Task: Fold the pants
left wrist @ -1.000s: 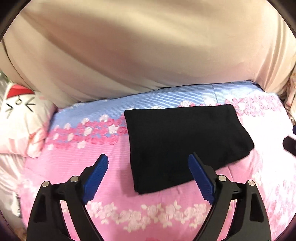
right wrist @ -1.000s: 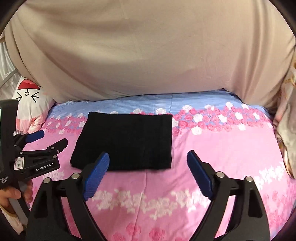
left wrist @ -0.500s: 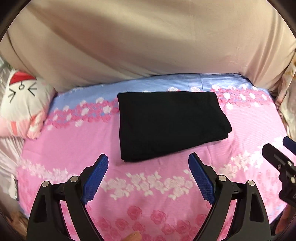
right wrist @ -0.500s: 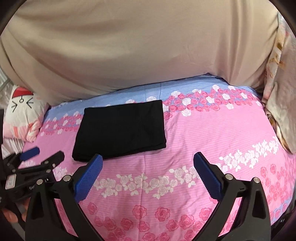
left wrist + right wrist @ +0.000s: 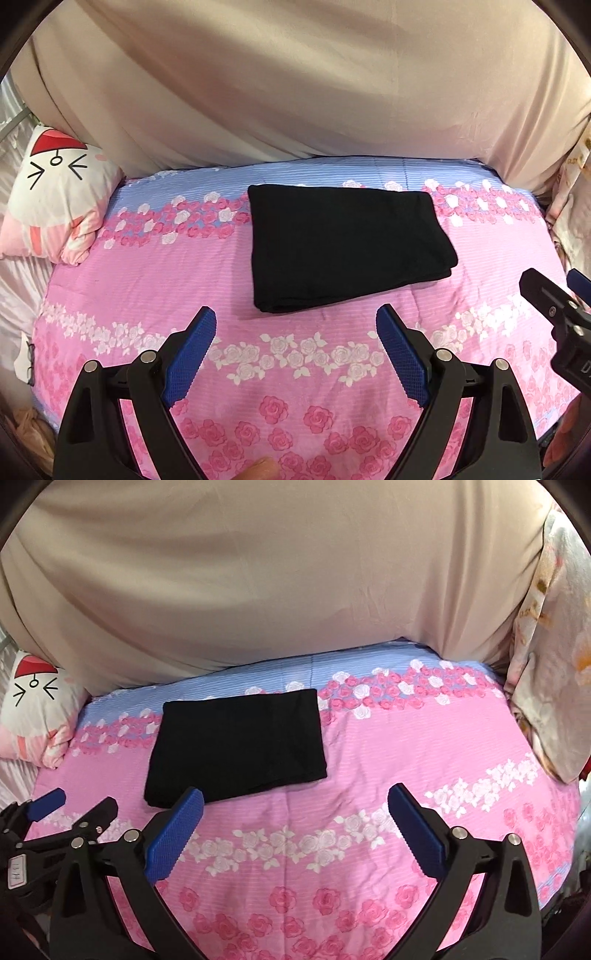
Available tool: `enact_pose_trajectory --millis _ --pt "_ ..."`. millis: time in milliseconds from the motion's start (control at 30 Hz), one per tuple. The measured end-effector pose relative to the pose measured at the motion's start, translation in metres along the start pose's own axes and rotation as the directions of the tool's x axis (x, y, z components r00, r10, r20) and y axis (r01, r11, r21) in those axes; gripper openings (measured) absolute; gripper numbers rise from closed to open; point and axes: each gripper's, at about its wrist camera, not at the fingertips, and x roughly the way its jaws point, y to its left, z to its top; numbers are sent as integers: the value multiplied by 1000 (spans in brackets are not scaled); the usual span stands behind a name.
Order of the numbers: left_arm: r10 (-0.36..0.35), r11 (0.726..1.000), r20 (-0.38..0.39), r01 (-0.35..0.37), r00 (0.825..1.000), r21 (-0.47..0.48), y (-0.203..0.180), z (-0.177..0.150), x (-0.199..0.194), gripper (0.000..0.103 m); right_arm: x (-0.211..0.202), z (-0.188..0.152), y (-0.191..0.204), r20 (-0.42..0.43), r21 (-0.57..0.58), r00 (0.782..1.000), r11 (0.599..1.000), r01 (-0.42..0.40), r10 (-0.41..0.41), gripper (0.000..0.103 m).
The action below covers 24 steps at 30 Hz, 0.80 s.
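Left wrist view. Black pants (image 5: 347,245): lying as a compact folded rectangle on the pink floral bedspread (image 5: 147,280), toward its far half, near the blue striped band. Near edge showing stacked layers, slightly uneven at the right corner. Left gripper (image 5: 295,332): hovering short of the bundle's near edge, jaws standing wide apart, gripping nothing. Cartoon pillow (image 5: 55,206): sitting at the far left, well apart from the pants. Beige curtain (image 5: 295,92): hanging behind the bed. Right gripper (image 5: 554,306): showing only in part at the right edge.

Right wrist view. Black pants (image 5: 236,746): lying left of centre, flat and squared. Right gripper (image 5: 295,806): held above the bedspread (image 5: 406,757), jaws spread wide and empty, pointing to the right of the bundle. Left gripper (image 5: 66,808): intruding at the lower left, low beside the pants' near left corner.

Judgement: folding is looking complete. Finishing well is meaning leaving the bundle undisturbed, or at most pressing the uneven right corner flat, and keeping both tools clear of the cloth.
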Motion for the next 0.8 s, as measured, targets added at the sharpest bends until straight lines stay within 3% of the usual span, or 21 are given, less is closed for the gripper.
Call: enact_pose_trajectory --millis 800 --pt "31 999 -21 -31 999 6 11 -20 6 86 10 -18 24 -34 -42 999 999 -21 19 98"
